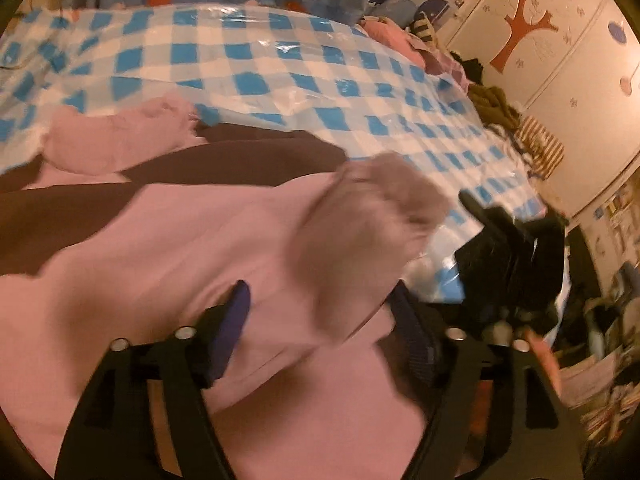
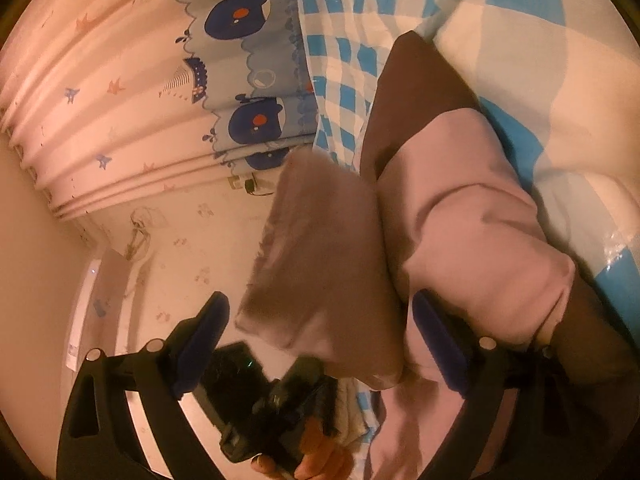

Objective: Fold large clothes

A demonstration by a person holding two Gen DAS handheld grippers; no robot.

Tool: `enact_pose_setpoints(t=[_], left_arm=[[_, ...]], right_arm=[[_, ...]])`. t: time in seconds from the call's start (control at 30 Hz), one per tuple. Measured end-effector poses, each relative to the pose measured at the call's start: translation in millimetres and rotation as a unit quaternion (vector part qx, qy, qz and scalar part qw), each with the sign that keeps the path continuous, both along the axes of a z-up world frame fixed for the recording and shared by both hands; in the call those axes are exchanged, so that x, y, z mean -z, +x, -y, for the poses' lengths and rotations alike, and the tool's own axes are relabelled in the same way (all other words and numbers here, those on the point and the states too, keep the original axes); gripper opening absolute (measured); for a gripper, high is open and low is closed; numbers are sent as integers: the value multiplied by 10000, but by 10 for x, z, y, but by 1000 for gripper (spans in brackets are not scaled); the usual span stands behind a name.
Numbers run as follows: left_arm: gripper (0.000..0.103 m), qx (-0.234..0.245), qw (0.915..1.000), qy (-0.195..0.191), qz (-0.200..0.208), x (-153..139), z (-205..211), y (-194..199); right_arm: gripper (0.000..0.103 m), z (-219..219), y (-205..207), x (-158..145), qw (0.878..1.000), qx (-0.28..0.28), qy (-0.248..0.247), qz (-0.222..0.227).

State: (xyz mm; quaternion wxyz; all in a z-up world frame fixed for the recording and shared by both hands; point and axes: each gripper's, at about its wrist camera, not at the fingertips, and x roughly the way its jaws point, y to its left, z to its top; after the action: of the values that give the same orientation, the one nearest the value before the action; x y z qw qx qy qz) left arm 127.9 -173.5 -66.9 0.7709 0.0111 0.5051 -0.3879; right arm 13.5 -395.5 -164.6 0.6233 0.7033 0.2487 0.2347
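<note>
The pink garment (image 1: 168,248) lies on the checked sheet (image 1: 280,60), with 1 cuffed sleeve seemingly folded across it. Both the left gripper (image 1: 320,312) and right gripper (image 2: 320,320) are spread, pinching nothing. More folds remain.

No legible text, label, brand, number or sign in either view. Printed pictures only: whales on the curtain (image 2: 240,16) at upper centre, a tree decal on the wardrobe door (image 1: 520,24) at upper right. Small items on the shelves (image 1: 618,204) at right edge too blurred to read.
</note>
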Motion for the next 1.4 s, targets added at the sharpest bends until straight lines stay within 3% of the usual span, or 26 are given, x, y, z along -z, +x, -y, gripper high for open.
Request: enact_pose_setpoints(t=[0.17, 0.27, 0.33, 0.37, 0.4, 0.43, 0.47, 0.53, 0.63, 0.67, 0.73, 0.83, 0.9, 0.97, 1.03, 1.07, 1.13, 1.2, 1.27, 1.33, 1.37, 1.4], left_arm=[[71, -339, 9993, -168, -14, -131, -668, -111], [74, -641, 9974, -309, -92, -51, -1107, -184], [74, -873, 9955, -322, -200, 38, -1374, -183], [74, -983, 9944, -322, -208, 62, -1485, -176], [74, -1149, 9925, -362, -216, 77, -1627, -155], [74, -1296, 9903, -435, -246, 79, -1742, -129], [74, -1445, 9876, -542, -279, 61, -1855, -103], [74, -1778, 9801, -850, -233, -48, -2110, -43], [74, -2167, 9674, -1286, 257, -361, -2437, 43], [74, -2311, 9596, -1542, 441, -486, -2560, 91], [76, -2500, 9500, -1772, 596, -594, -2644, 210], [76, -2667, 9452, -1797, 561, -527, -2636, 432], [76, -2754, 9468, -1631, 324, -310, -2545, 617], [76, -2840, 9524, -1108, 13, 23, -2443, 797], [76, -2782, 9574, -730, -262, 318, -2362, 897], [76, -2763, 9582, -682, -307, 401, -2348, 912], [76, -2776, 9584, -614, -234, 376, -2351, 874], [76, -2757, 9579, -795, -49, 205, -2390, 785], [76, -2712, 9594, -744, 226, 82, -2398, 731], [77, -2681, 9619, -416, 328, 97, -2364, 768], [77, -2664, 9635, -202, 184, 206, -2342, 835], [78, -2619, 9651, -62, -13, 302, -2332, 901]], right_arm=[[93, 29, 56, 8, 9999, -98, 134, -8], [96, 55, 75, 21, 9995, -163, 260, 21], [96, 39, 96, -3, 9997, -249, 37, 40], [95, 0, 142, -65, 9984, -390, -392, 109], [87, -53, 184, -133, 9952, -507, -821, 160], [52, -109, 209, -182, 9916, -611, -1132, 151], [33, -187, 239, -291, 9854, -695, -1536, 224], [27, -256, 247, -492, 9796, -680, -1824, 503], [26, -352, 227, -1116, 9553, -557, -2589, 1318], [26, -360, 194, -1414, 9394, -433, -2910, 1758], [26, -308, 239, -1604, 9295, -350, -3102, 1962], [26, -147, 425, -1336, 9336, -378, -3215, 1533], [26, -59, 525, -825, 9409, -591, -3226, 841], [29, 29, 493, -239, 9449, -715, -3194, 43], [31, 179, 428, 144, 9694, -784, -2308, -273], [36, 271, 360, 155, 9750, -667, -2094, -329], [58, 355, 246, -79, 9660, -377, -2536, -344], [63, 409, 48, -522, 9356, 330, -3510, -175], [69, 310, -23, -853, 9143, 603, -3993, 331], [76, 84, 2, -1057, 8982, 480, -4305, 748], [78, -113, 113, -1056, 8855, 171, -4576, 780], [78, -258, 260, -933, 8746, -182, -4816, 538]])
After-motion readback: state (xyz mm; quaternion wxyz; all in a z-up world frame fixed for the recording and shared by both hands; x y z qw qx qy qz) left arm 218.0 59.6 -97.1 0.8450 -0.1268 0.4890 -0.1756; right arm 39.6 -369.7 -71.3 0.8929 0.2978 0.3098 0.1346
